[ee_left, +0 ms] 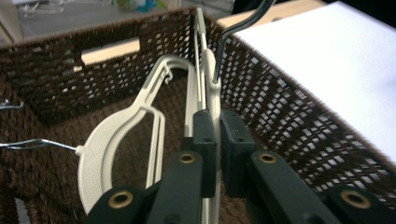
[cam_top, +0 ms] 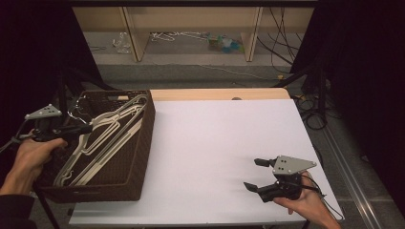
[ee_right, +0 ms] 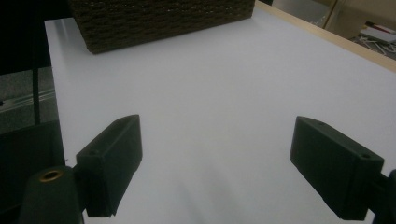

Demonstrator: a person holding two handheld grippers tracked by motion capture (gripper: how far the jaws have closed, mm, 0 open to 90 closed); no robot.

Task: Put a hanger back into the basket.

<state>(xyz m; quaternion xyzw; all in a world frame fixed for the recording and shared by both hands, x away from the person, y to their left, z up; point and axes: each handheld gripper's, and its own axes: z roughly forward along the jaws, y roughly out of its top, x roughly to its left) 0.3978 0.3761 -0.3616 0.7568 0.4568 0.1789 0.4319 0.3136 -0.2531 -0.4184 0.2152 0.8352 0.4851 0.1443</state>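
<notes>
1. The left gripper [ee_left: 212,140] is clamping a cream hanger [ee_left: 212,79] inside the wicker basket [cam_top: 143,157], seemingly to lift it out.
2. The right gripper [cam_top: 255,174] is waiting wide apart over the white table [cam_top: 215,143], probably to receive it.

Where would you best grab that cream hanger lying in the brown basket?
Grip the cream hanger on its slim neck just below the metal hook, coming from above and the near side. That part stands above the basket rim, thin enough to pinch; the left tongs already close there.
</notes>
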